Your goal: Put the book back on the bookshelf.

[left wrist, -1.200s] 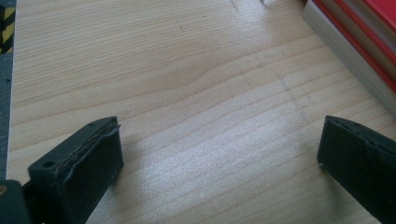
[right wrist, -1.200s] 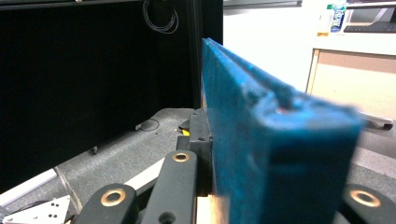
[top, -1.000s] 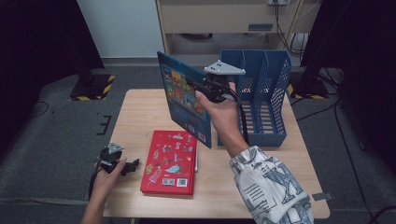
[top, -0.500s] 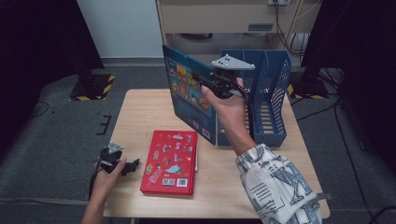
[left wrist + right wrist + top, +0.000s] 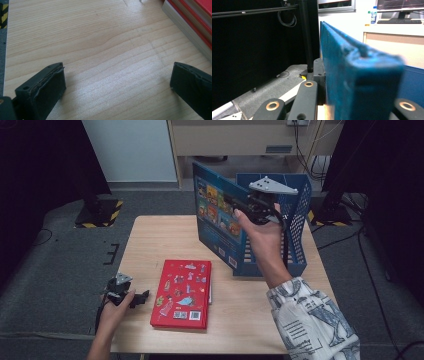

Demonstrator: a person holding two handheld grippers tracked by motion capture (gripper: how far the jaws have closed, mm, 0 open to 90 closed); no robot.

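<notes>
The wooden table (image 5: pixel 165 235) bore a blue slotted file rack (image 5: pixel 295 227), apparently empty. The right gripper (image 5: pixel 252 210) was clamped on the blue picture book (image 5: pixel 217 222), upright beside the rack, not yet slotted. The red book (image 5: pixel 182 292) lay flat, untouched; the left gripper (image 5: pixel 137 298) rested wide open, holding nothing.

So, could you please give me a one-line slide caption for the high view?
Right gripper holds a blue book upright beside the blue file rack; a red book lies on the table.
</notes>
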